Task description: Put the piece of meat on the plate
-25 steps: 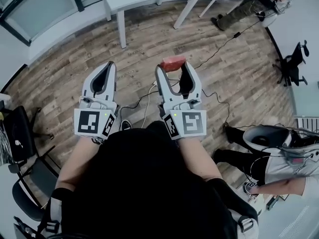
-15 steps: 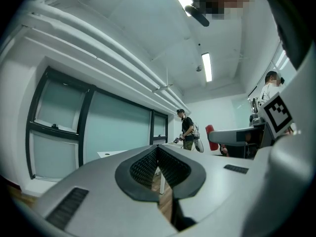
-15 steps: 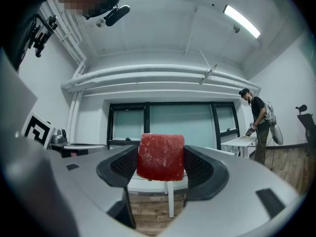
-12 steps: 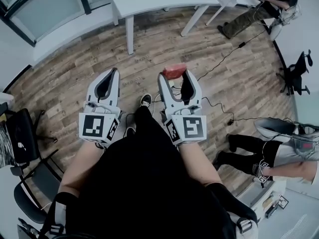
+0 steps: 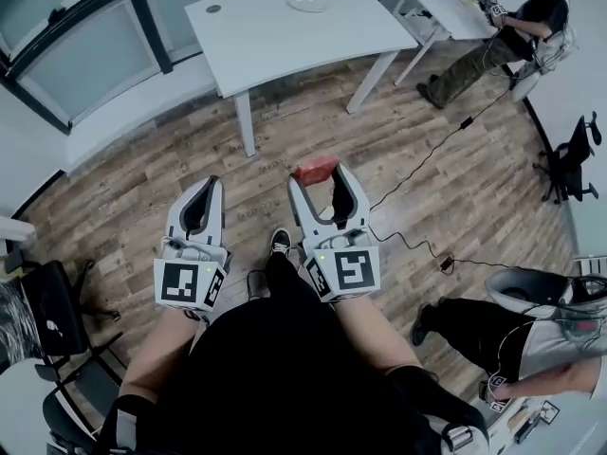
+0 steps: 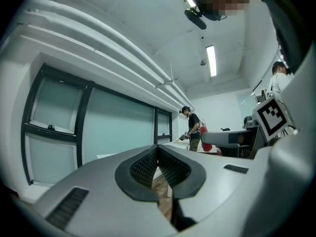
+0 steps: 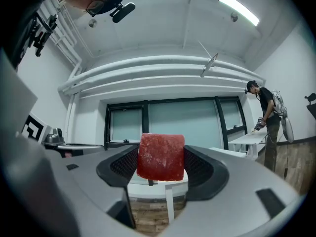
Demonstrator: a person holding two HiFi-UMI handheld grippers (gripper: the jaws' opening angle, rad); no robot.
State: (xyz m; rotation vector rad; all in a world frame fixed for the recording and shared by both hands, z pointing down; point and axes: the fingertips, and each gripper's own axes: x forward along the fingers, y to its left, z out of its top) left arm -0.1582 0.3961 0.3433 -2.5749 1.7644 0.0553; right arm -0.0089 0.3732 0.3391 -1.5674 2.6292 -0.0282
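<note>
A red block of meat [image 5: 316, 170] [image 7: 161, 157] is clamped between the tips of my right gripper [image 5: 318, 175] [image 7: 161, 163], held in the air above the wooden floor. My left gripper [image 5: 203, 190] [image 6: 157, 162] is beside it on the left, jaws closed together with nothing between them. A pale plate [image 5: 306, 4] lies on the far part of a white table [image 5: 275, 41], well ahead of both grippers.
The white table stands on slanted legs over the wood floor [image 5: 142, 169]. A second white table [image 5: 446, 8] with a seated person [image 5: 493, 36] is at the upper right. Black chairs [image 5: 52, 306] stand at left, another person [image 5: 531, 320] at right, cables [image 5: 417, 173] on the floor.
The view has advanced toward the white table, which now shows in full with the plate on it. Both grippers keep their pose; the right one still holds the meat.
</note>
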